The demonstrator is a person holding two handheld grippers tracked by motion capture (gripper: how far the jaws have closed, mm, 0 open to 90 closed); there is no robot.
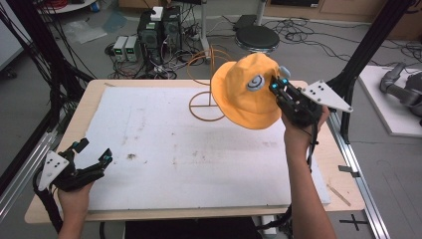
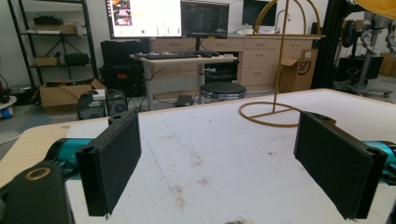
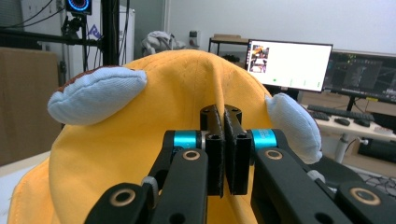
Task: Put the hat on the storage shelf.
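One yellow fabric bucket hat (image 1: 247, 92) pinched in my right gripper's (image 1: 279, 87) closed jaws, unhung beside the gold wire stand (image 1: 205, 87); left gripper (image 1: 94, 152) idles with jaws apart

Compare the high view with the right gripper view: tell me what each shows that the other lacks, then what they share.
High view: the left gripper with jaws open, low over the white board; the wire stand behind the hat; the person's forearms.

Right gripper view: close up, the jaws pinch a fold of the hat's yellow cloth; two padded blue ears flank that fold; monitors stand on a desk behind.

Both: the right gripper shut on the yellow hat, held up off the board.
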